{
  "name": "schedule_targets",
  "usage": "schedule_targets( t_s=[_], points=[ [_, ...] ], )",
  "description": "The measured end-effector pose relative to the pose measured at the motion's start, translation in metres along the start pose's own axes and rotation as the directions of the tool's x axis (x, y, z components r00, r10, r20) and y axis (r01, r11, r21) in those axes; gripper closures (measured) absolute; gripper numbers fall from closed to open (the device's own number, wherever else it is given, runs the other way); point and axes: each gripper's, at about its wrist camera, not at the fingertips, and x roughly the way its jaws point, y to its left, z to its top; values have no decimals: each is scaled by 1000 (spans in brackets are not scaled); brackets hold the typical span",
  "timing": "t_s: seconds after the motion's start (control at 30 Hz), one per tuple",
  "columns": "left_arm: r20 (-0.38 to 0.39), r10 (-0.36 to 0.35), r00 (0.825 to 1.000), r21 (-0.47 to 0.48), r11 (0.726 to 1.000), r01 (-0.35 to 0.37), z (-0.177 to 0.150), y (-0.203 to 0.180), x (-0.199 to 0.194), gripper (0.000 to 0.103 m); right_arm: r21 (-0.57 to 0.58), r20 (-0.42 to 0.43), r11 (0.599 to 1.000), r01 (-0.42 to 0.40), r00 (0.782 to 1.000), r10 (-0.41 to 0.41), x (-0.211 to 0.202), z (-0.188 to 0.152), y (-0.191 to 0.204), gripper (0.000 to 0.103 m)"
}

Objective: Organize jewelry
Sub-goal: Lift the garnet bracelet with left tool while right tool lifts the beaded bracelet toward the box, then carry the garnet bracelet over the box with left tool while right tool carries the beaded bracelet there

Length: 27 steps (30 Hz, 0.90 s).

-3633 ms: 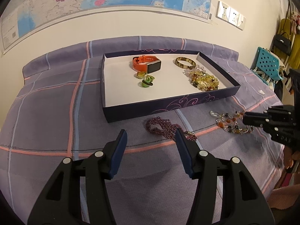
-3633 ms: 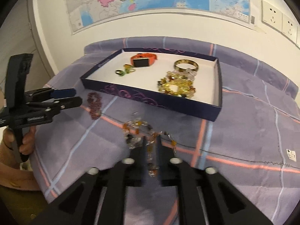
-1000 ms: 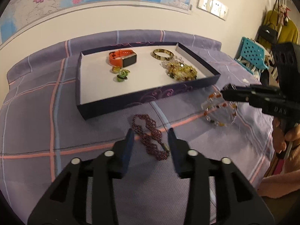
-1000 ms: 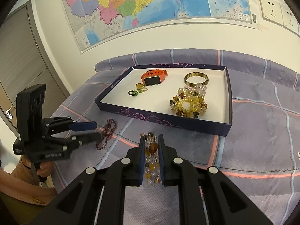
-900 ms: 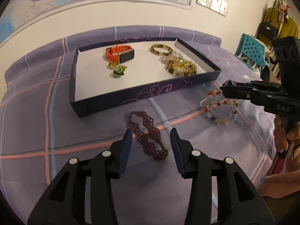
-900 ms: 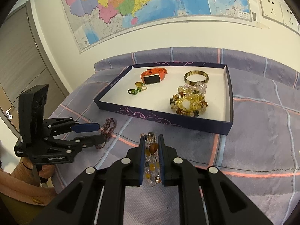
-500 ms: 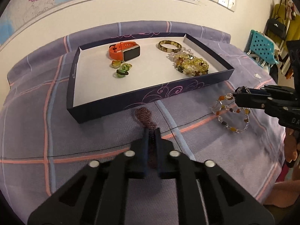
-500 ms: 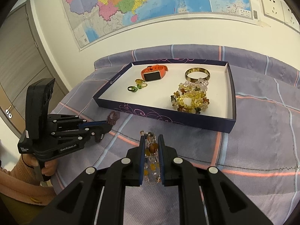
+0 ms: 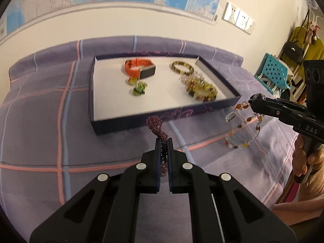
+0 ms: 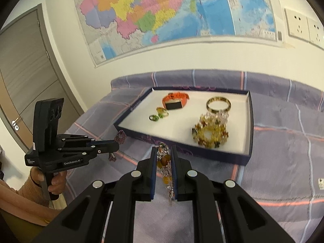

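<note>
My left gripper is shut on a dark red beaded bracelet and holds it up in front of the navy jewelry box. My right gripper is shut on an amber and clear bead bracelet, also lifted; it hangs from the right gripper's tip in the left wrist view. The white-lined box holds an orange watch, a tortoise bangle, green rings and a pile of yellow bead bracelets. The left gripper with the red bracelet shows at left in the right wrist view.
The box lies on a purple checked cloth over a table against a wall with a map. A teal chair and hanging bags stand at the far right. A door is at the left.
My left gripper closed on the dark red bracelet and lifted it off the cloth toward the box. My right gripper raised the amber bead bracelet and moved closer to the box.
</note>
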Motion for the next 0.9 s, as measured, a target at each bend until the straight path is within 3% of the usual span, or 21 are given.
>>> schedule_targets(
  t_s=[0.5, 0.9],
  points=[
    [74, 0, 997, 32, 999, -3, 26, -5, -19, 97, -37, 82, 999, 36, 996, -32, -18, 39, -2, 92],
    [85, 6, 996, 44, 999, -10, 38, -5, -15, 97, -42, 86, 998, 44, 995, -41, -10, 49, -7, 92]
  ],
)
